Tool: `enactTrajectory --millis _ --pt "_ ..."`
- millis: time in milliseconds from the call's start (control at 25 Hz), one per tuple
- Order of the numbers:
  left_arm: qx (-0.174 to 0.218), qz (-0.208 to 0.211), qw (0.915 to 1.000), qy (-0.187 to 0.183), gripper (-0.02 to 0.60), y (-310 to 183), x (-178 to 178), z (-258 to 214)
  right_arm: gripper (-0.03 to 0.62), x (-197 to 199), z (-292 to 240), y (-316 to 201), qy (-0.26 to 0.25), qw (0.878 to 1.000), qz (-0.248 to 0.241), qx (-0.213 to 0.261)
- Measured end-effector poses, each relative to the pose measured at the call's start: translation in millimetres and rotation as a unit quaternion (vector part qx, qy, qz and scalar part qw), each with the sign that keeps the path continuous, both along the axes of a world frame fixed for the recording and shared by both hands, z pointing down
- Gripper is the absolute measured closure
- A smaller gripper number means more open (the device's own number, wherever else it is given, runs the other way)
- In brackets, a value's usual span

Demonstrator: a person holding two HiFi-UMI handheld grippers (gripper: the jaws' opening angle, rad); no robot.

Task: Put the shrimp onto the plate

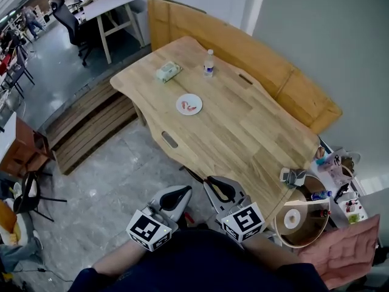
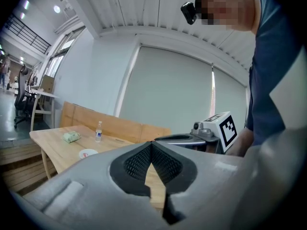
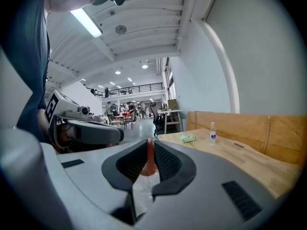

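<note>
A white plate (image 1: 189,104) lies on the far half of the wooden table (image 1: 243,132), with something red-orange, like a shrimp, on it. The left gripper view shows the same plate (image 2: 88,153) small and far off. Both grippers are held low, close to the person's body and short of the table's near edge. My right gripper (image 1: 217,186) is shut on a pink-orange shrimp (image 3: 150,158), pinched upright between its pads. My left gripper (image 1: 181,193) is shut, its tips touching with nothing between them (image 2: 152,145).
A water bottle (image 1: 208,62) and a green packet (image 1: 168,71) stand at the table's far end. A wooden bench (image 1: 285,78) runs behind the table. A round side table (image 1: 301,221) with clutter stands at the right, with a hand (image 1: 346,254) near it.
</note>
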State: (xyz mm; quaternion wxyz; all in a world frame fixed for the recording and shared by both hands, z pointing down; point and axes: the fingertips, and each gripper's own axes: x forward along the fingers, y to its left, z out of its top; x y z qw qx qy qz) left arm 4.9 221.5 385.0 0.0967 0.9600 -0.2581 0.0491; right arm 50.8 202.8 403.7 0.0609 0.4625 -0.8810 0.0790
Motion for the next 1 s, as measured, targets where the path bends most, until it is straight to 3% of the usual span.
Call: enactTrajectory --millis 560,1000 --pt "-0.008 0.048 0.9988 0.005 0.577 -156.3 -6.7 4.2 0.542 -14.1 9.3 -144.6 -0.002 0.999 0.040 -0.024" --pt "-0.002 0.089 0.9960 0.005 0.577 -238.1 -19.8 -6.3 0.542 -20.1 7.7 -227.2 0.001 0.995 0.091 -0.037"
